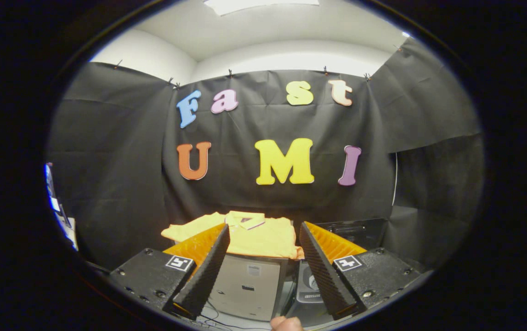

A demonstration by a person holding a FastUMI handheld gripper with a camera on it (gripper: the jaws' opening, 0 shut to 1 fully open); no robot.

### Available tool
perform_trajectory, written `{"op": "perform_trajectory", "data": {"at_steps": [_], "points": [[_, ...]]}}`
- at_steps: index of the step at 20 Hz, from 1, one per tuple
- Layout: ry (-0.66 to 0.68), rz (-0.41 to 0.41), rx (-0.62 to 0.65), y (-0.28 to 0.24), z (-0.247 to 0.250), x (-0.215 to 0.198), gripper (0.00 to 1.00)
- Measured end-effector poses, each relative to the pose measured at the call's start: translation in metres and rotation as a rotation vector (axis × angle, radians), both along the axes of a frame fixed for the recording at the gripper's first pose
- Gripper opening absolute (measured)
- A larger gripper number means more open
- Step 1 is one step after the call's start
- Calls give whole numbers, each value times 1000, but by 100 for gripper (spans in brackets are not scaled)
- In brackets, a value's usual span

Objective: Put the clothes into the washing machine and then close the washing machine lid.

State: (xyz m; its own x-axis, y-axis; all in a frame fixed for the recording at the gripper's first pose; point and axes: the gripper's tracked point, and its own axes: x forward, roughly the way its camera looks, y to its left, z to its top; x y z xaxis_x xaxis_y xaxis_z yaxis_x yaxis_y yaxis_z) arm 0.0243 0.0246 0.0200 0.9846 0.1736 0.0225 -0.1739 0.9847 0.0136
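A yellow polo shirt (263, 236) lies spread flat on a raised surface, just beyond my fingertips. My gripper (264, 227) is open, with its fingers wide apart and nothing between them; the shirt shows through the gap. Below the shirt, between the fingers, stands a light grey panel (249, 287). Right of it is a dark part of the washing machine (310, 282) with a round shape, partly hidden by the right finger. Whether the lid is up or down I cannot tell.
A dark box-like shape (353, 230) sits behind the right finger, beside the shirt. Black cloth walls close the booth at the back and both sides. A person's fingertip (286, 323) shows low between the fingers, over thin cables (212, 317).
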Motion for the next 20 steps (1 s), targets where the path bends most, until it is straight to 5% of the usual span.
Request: {"op": "perform_trajectory", "data": {"at_steps": [7,20], "points": [[-18,-39,26,17,23,26,96],[48,45,39,111,52,83,96]]}}
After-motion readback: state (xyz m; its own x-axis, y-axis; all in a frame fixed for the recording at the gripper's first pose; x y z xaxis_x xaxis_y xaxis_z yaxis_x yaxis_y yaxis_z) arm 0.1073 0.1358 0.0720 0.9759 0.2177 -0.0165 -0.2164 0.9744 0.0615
